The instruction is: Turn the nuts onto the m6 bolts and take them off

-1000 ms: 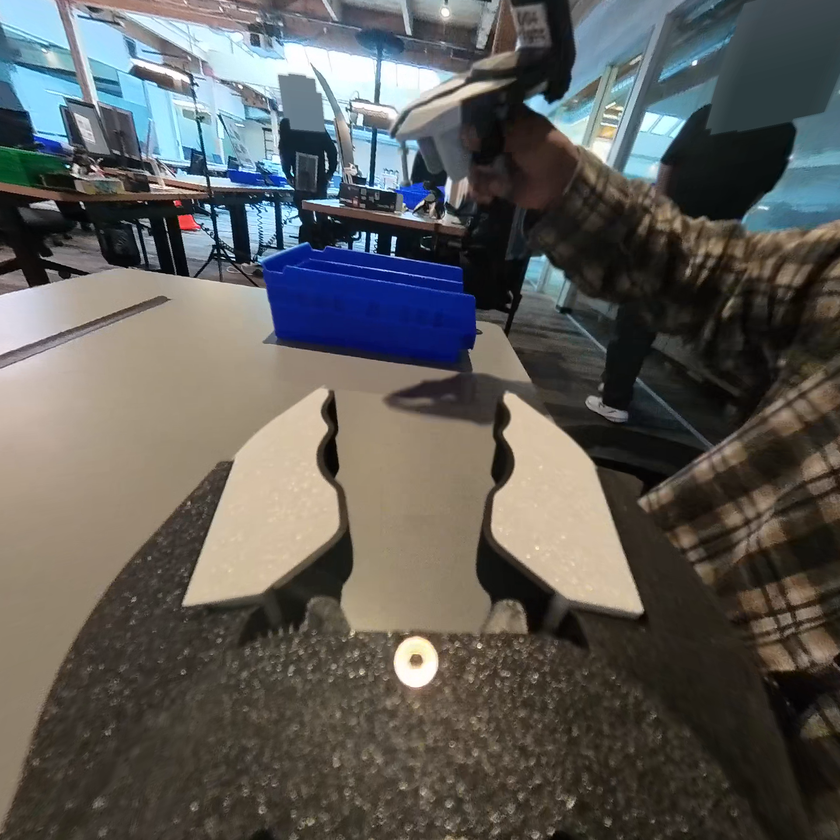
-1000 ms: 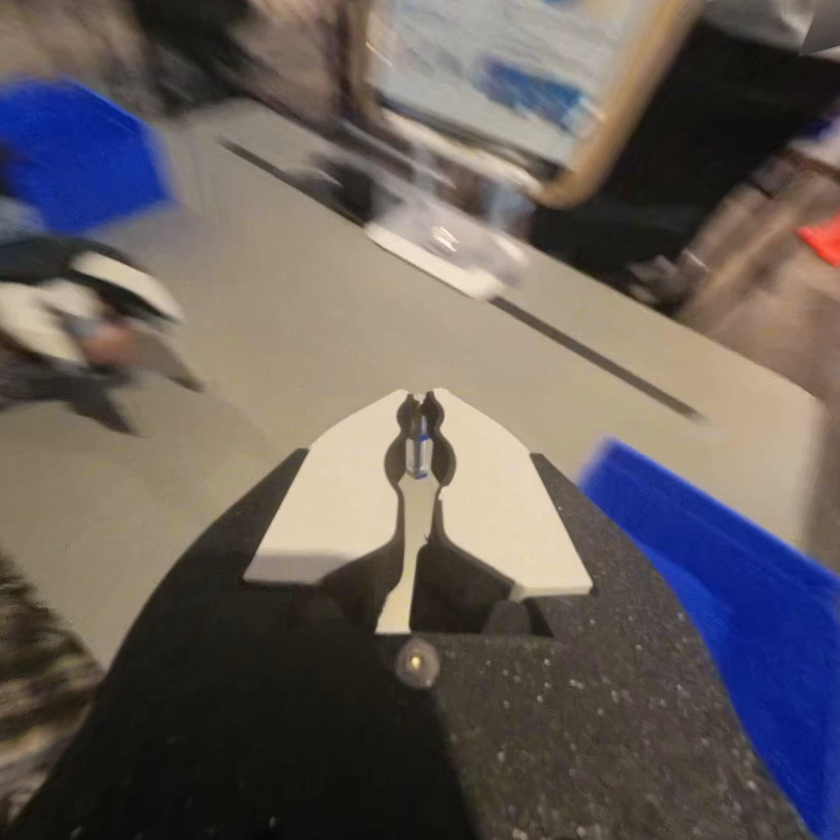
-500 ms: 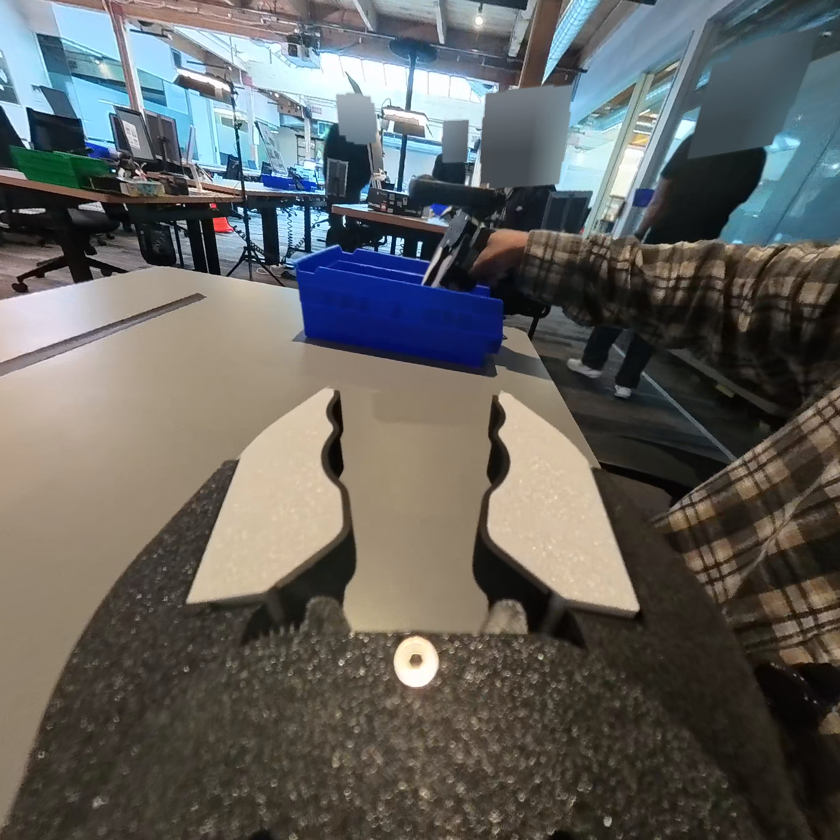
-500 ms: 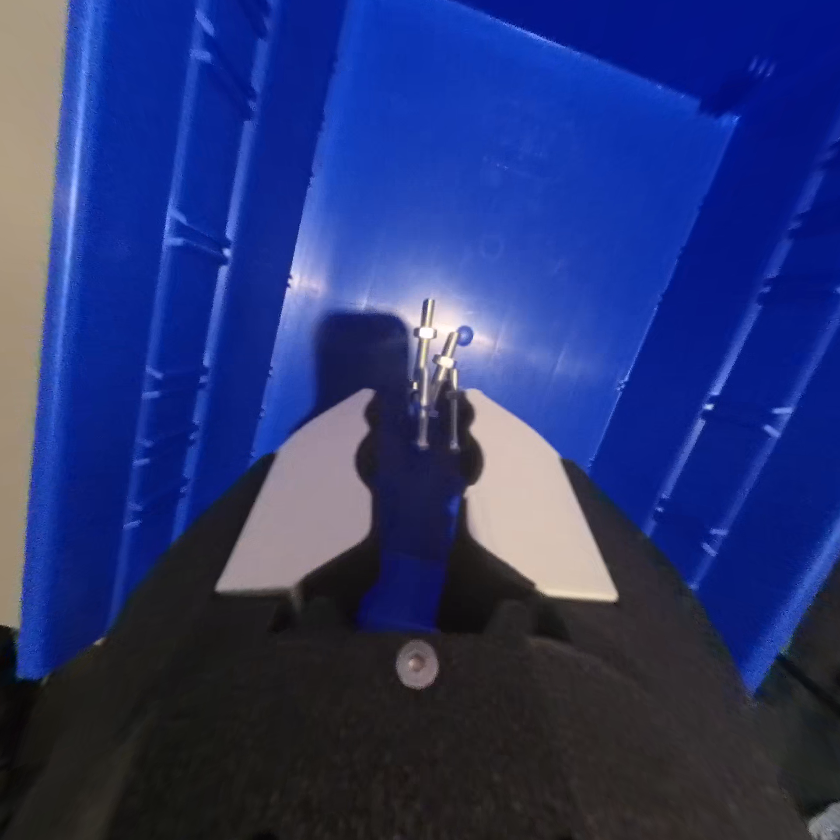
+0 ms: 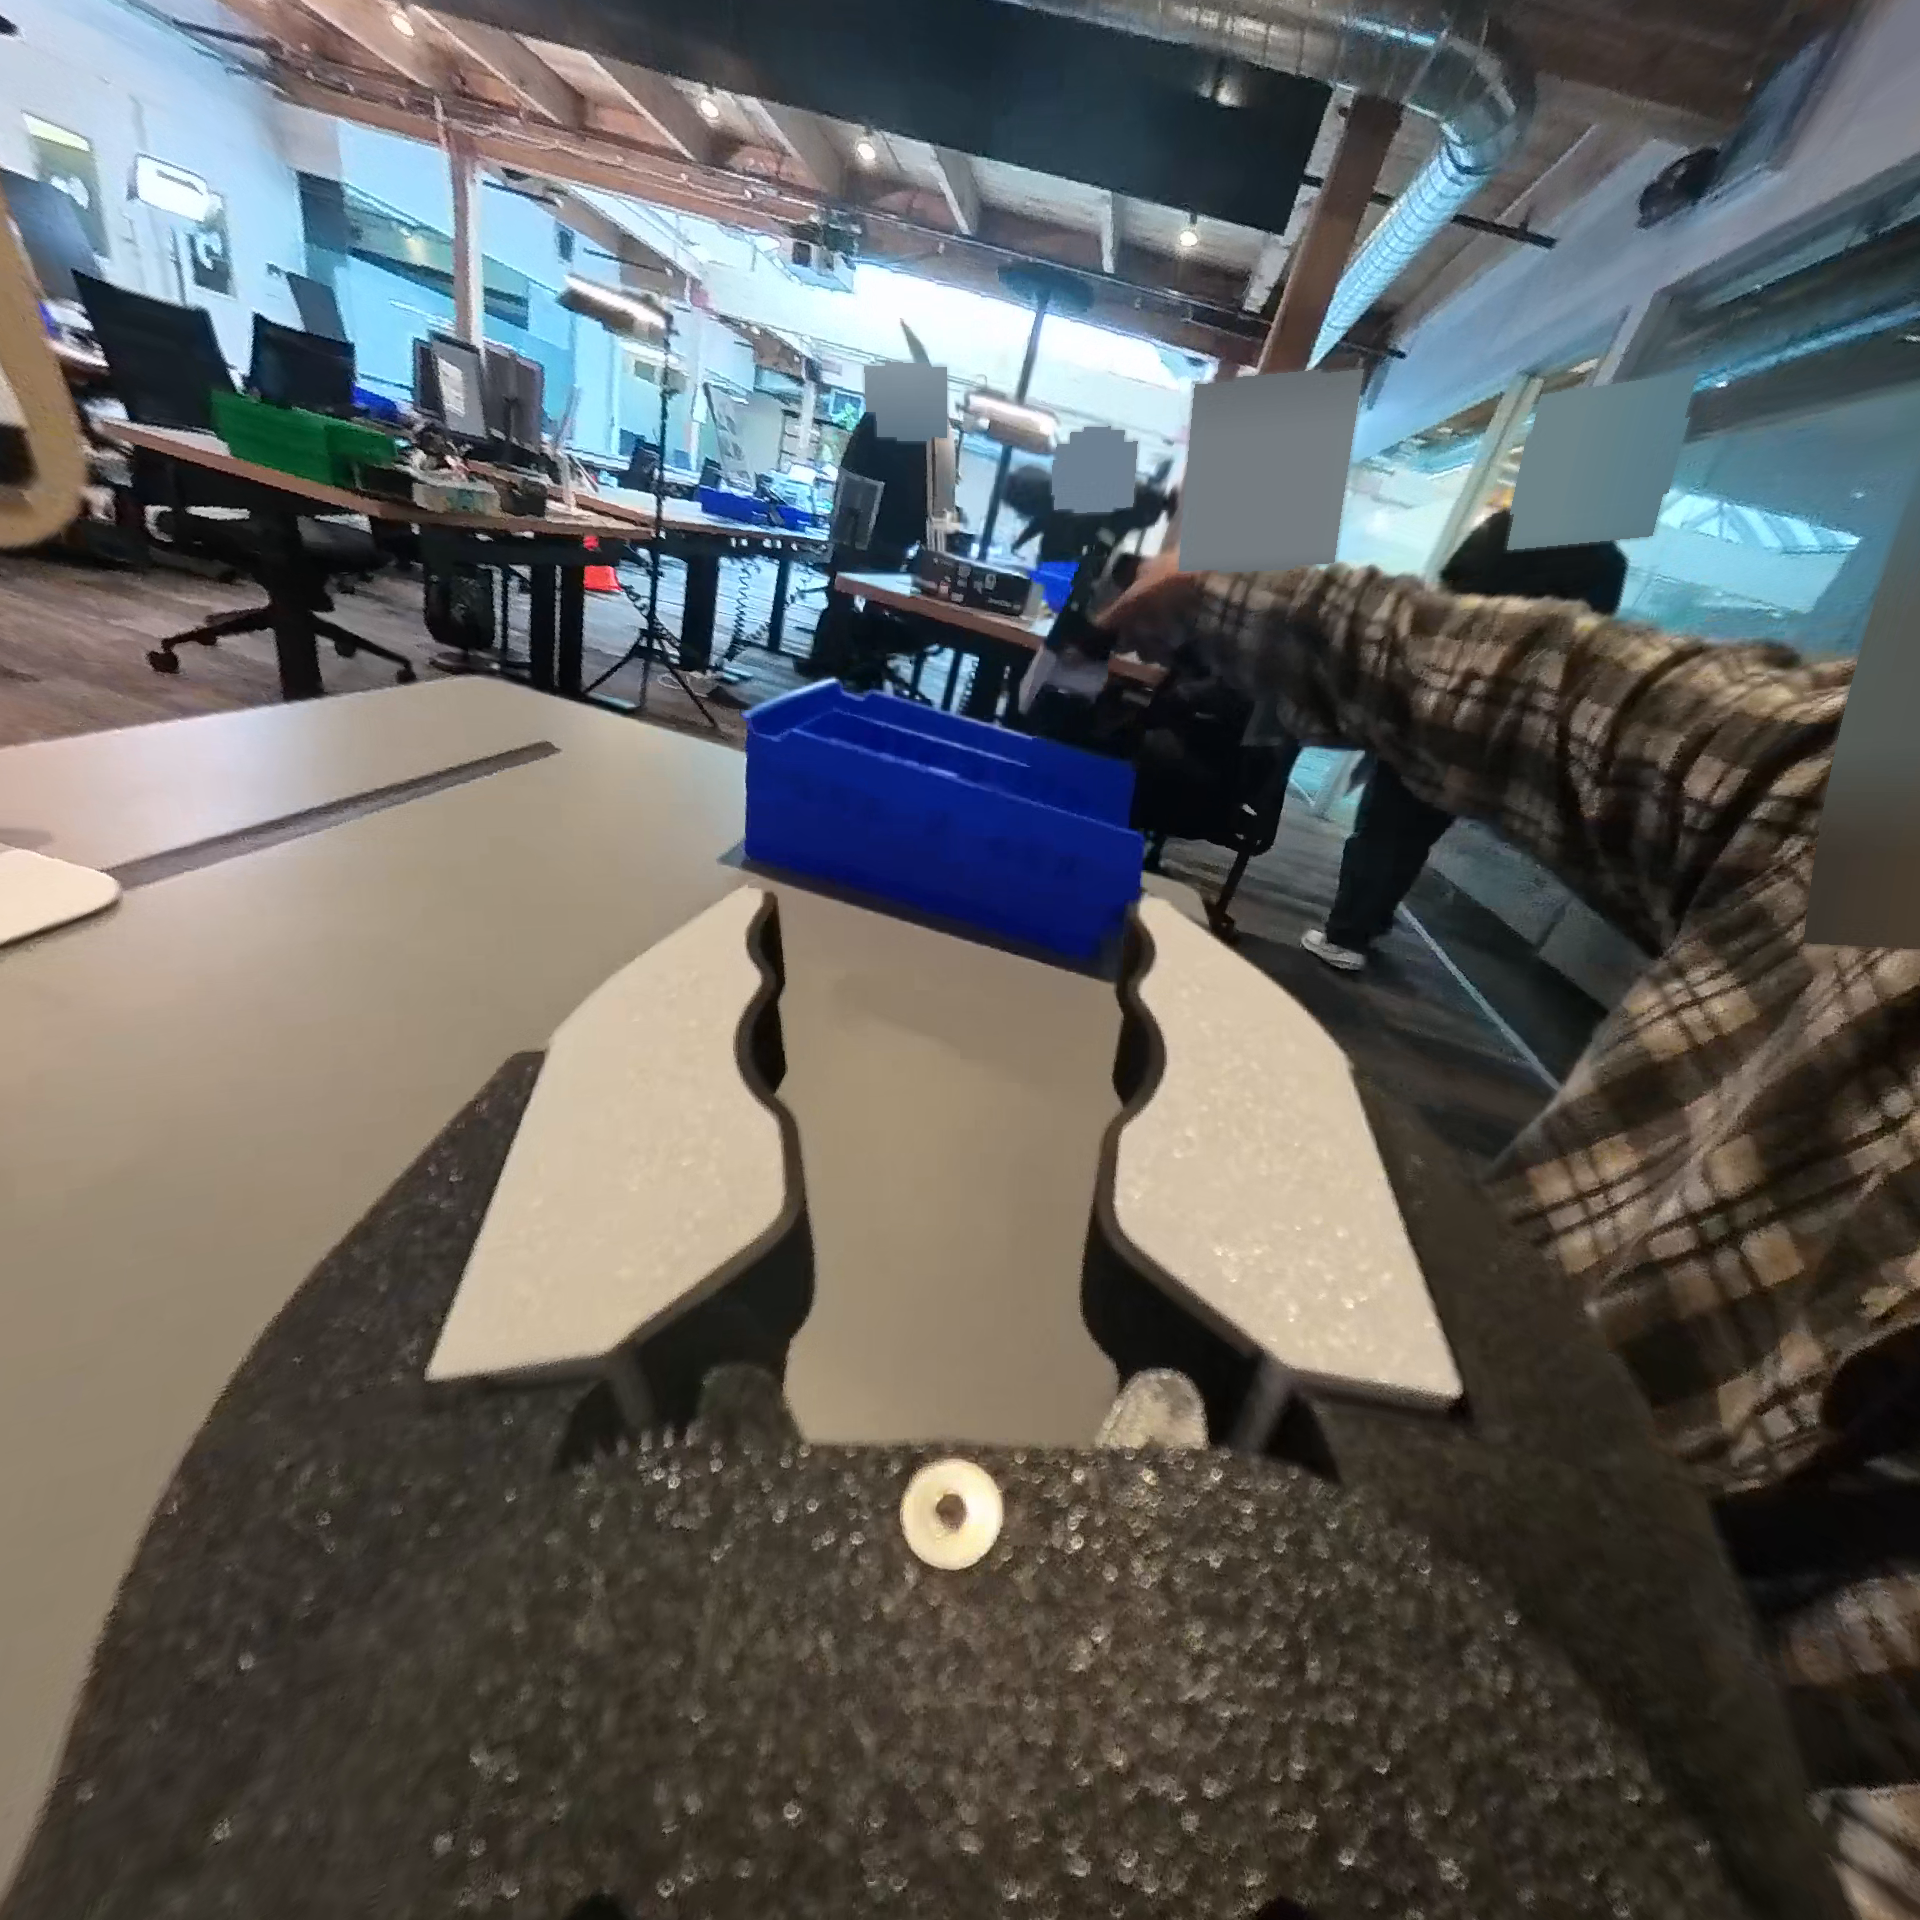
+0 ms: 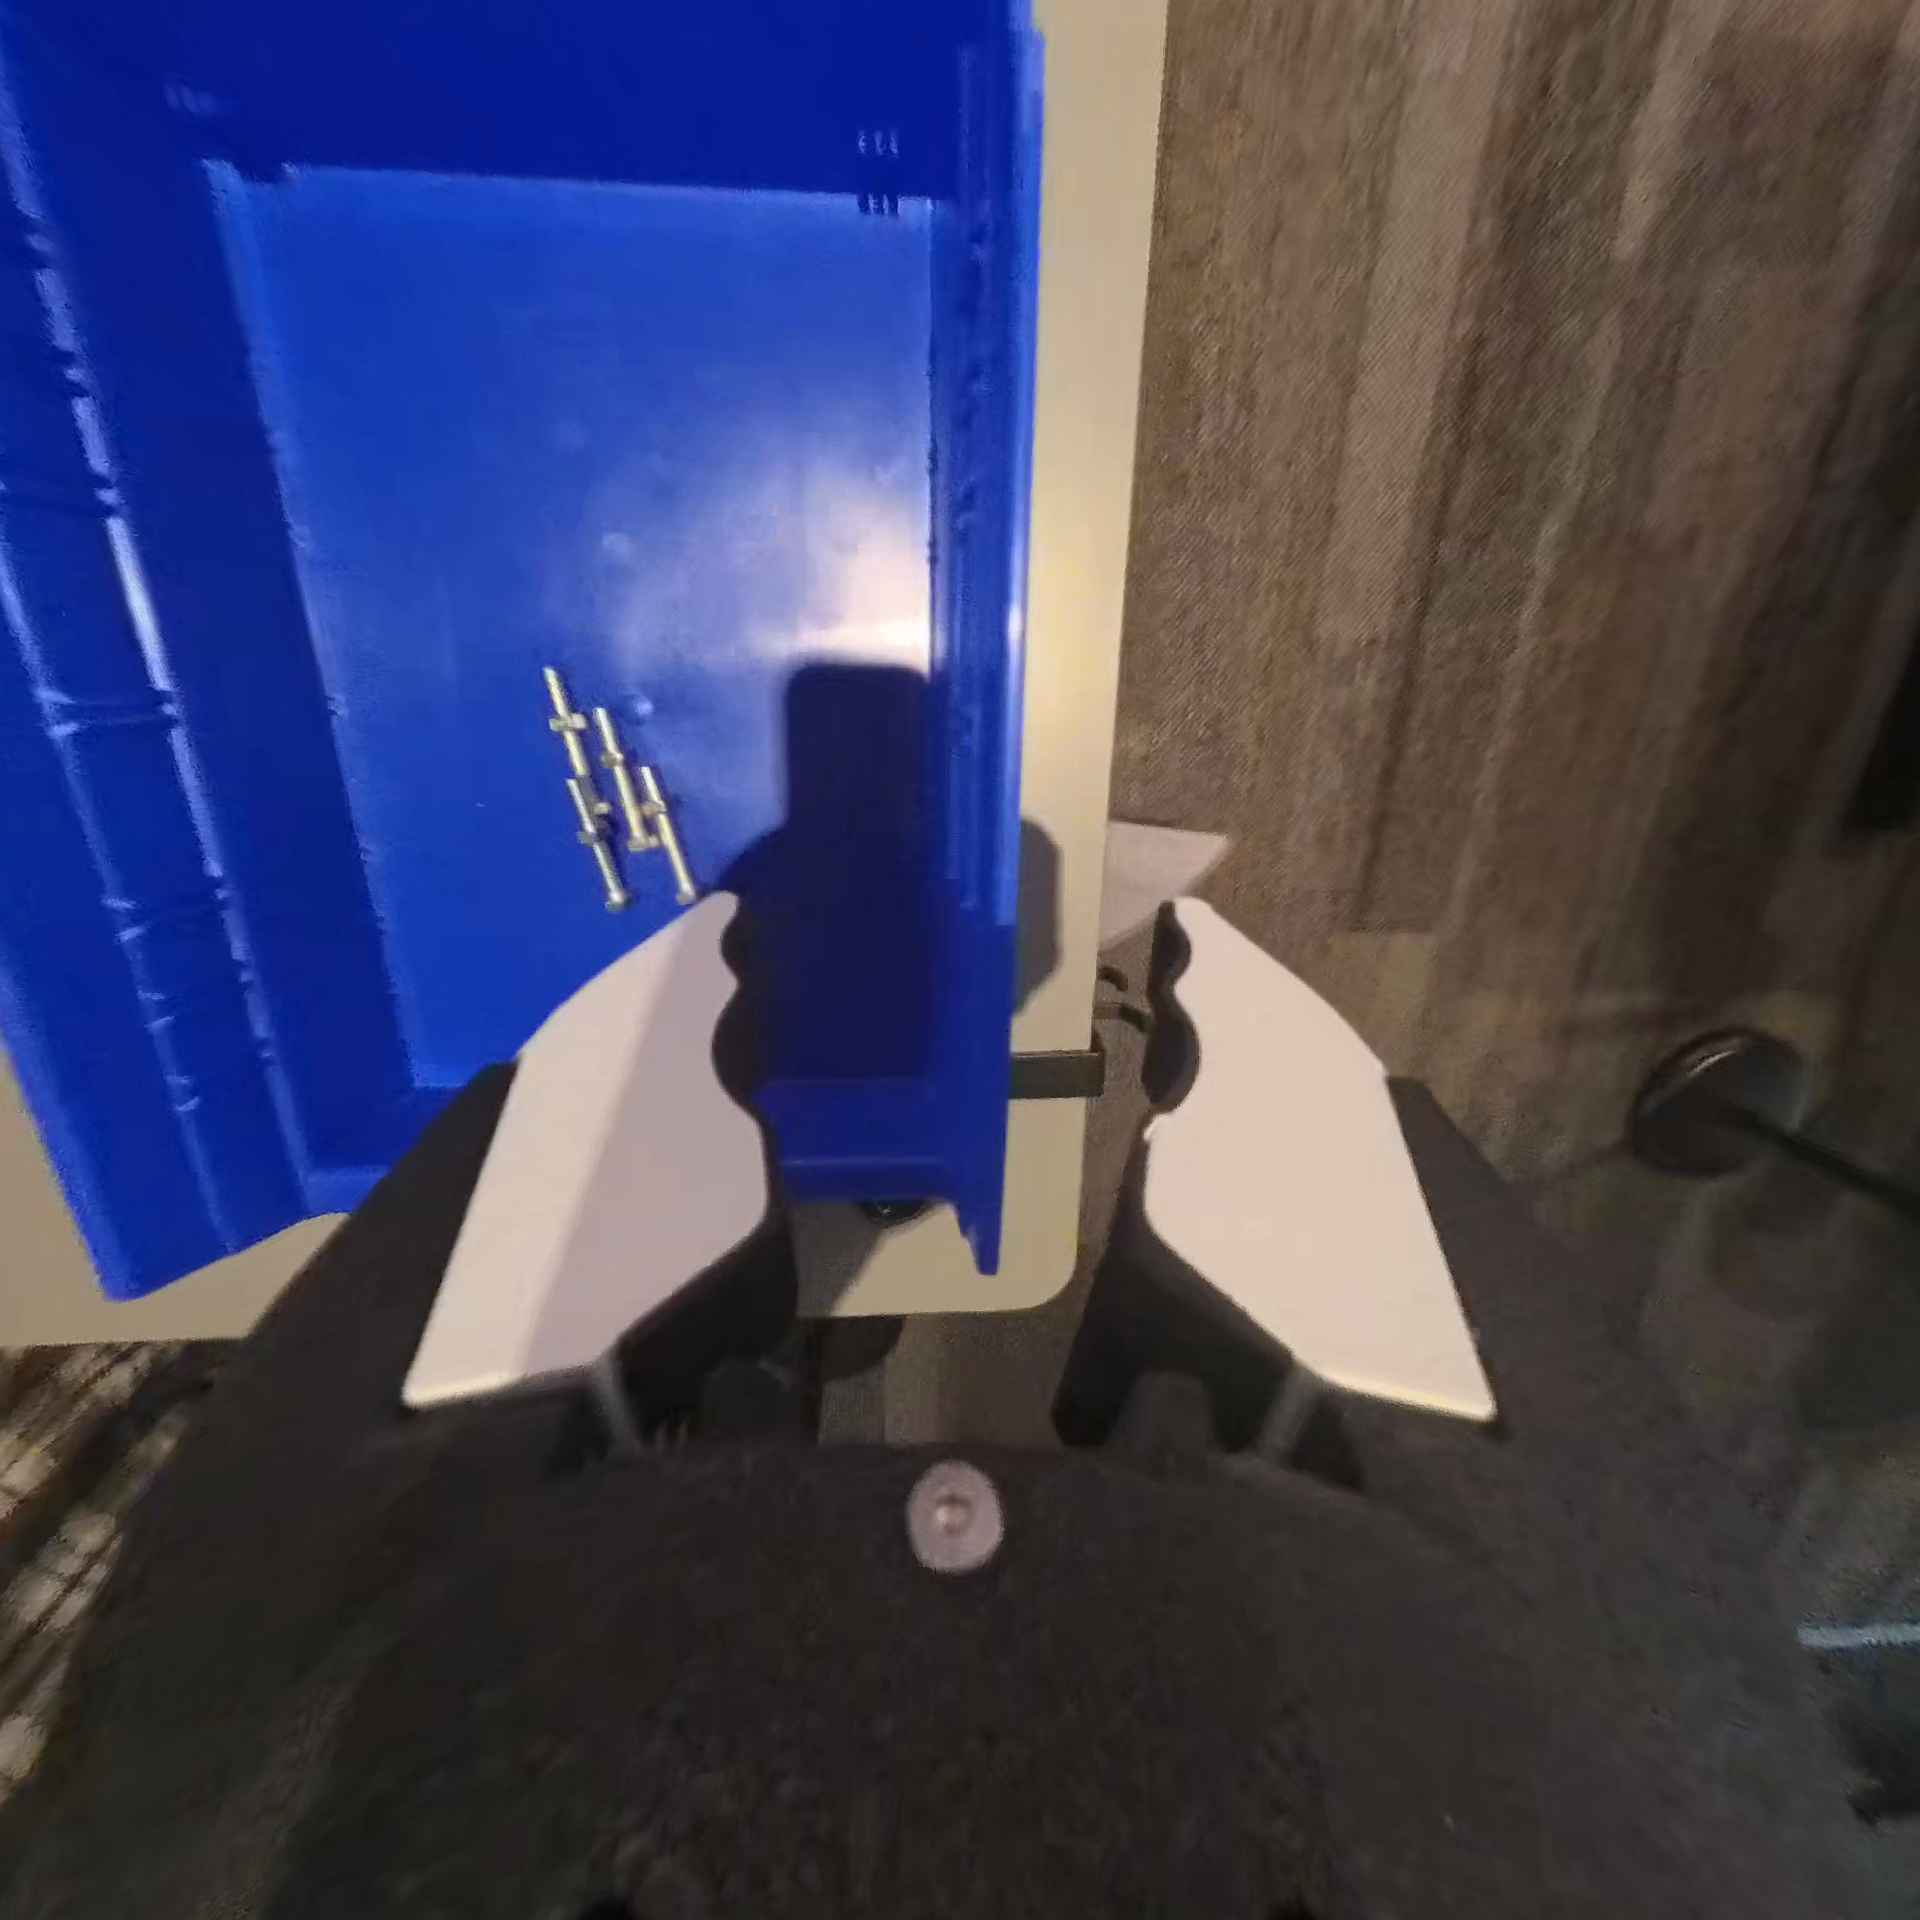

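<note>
A blue bin (image 5: 935,831) stands on the grey table (image 5: 312,987) straight ahead of my left gripper (image 5: 948,904), which is open and empty just above the tabletop. In the right wrist view I look down into the bin (image 6: 520,416). Several silver bolts with nuts on them (image 6: 618,790) lie together on its floor. My right gripper (image 6: 951,914) is wide open and empty above the bin's right wall, to the right of the bolts. The left wrist view shows it far off (image 5: 1060,670) behind the bin, held by a hand in a plaid sleeve (image 5: 1507,707).
The table's edge and rounded corner (image 6: 1039,1278) lie under my right gripper, with wood-look floor (image 6: 1507,520) beyond. A white flat object (image 5: 42,894) lies at the table's left. A dark slot (image 5: 332,810) runs across the table. Desks, chairs and people stand behind. Left tips to right tips: about 60 cm.
My right gripper was shut on a bolt, swung over the blue bin and opened. The bolt now lies in the bin and the gripper has shifted to the bin's right wall. My left gripper barely moved.
</note>
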The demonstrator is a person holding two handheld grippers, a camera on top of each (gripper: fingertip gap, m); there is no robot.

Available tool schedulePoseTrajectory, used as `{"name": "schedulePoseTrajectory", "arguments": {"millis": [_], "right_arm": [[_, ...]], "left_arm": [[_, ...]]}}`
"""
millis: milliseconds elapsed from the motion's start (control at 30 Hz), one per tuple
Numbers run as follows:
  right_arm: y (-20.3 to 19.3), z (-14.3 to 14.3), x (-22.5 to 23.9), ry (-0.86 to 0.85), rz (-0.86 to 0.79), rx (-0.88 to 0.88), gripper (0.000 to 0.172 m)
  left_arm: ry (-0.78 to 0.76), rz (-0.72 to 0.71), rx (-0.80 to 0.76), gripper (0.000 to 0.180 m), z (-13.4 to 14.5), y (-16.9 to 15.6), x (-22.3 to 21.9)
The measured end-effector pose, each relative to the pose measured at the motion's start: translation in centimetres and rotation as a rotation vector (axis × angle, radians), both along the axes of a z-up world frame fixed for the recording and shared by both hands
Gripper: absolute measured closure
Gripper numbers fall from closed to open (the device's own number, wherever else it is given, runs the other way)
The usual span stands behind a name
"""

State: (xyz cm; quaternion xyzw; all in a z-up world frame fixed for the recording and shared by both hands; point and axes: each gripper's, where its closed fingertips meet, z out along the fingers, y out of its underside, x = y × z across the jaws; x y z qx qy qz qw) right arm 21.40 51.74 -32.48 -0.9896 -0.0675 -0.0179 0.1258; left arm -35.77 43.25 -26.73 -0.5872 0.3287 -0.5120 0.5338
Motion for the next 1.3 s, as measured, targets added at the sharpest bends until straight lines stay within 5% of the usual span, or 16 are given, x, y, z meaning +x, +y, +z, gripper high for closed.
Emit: {"name": "schedulePoseTrajectory", "arguments": {"millis": [233,267,333,367,600,1300], "right_arm": [[0.0,-4.9,2.1,-0.025,-0.047,-0.124,0.107],[0.0,-5.5,2.1,-0.016,-0.053,-0.144,0.117],[-0.2,-6.5,0.9,0.091,-0.044,-0.186,0.162],[0.0,-6.5,0.5,0.13,-0.072,-0.188,0.167],[0.2,-6.5,-2.5,0.165,-0.027,-0.177,0.168],[-1.5,-6.4,-36.2,0.192,0.122,-0.247,0.169]], "left_arm": [[0.002,0.069,0.018,0.119,3.2,-3.6,-3.6],[0.004,0.076,0.022,0.119,3.6,-4.3,-4.1],[0.017,0.099,0.034,0.12,4.2,-5.6,-5.0],[0.031,0.117,0.043,0.12,4.4,-6.2,-5.5],[0.102,0.254,0.092,0.122,5.5,-9.3,-9.0],[0.198,0.417,0.044,0.124,5.7,-13.9,-16.7]]}}
